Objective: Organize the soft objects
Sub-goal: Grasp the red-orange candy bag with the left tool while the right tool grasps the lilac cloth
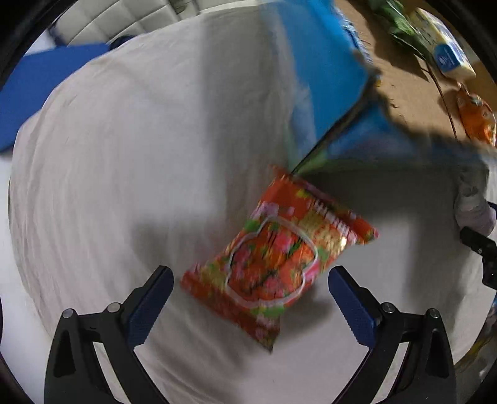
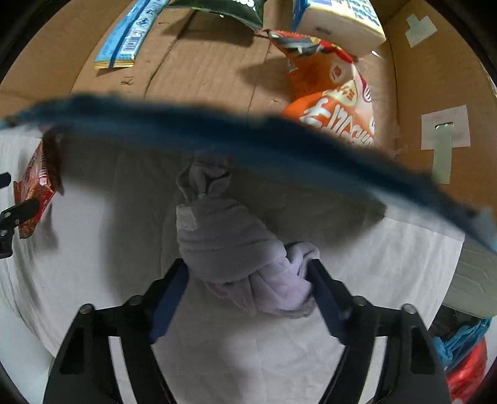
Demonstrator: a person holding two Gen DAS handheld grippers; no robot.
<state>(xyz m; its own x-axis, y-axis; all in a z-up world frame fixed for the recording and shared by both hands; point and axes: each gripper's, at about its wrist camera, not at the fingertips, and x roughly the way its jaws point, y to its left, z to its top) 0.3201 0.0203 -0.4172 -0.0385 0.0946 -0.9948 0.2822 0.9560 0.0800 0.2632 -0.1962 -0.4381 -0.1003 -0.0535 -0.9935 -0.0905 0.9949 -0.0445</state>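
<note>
My left claw (image 1: 250, 298) spread wide over white sheet (image 1: 124, 186), red snack bag (image 1: 276, 261) lying btwn the fingers, touching neither. My right claw (image 2: 248, 282) clamped on lilac sock bundle (image 2: 236, 248), held above the sheet just short of the cardboard box (image 2: 211, 74), whose blue-edged flap (image 2: 217, 130) crosses the view. Orange chip bag (image 2: 335, 102) & other packets inside box.

Wrinkled white sheet (image 1: 124, 186) spread across the middle. Flat blue pad (image 1: 46, 90) at ten o'clock, ribbed white cushion (image 1: 124, 18) at eleven. In the right wrist view, paper labels (image 2: 444, 127) at two o'clock, red bag (image 2: 466, 369) at four.
</note>
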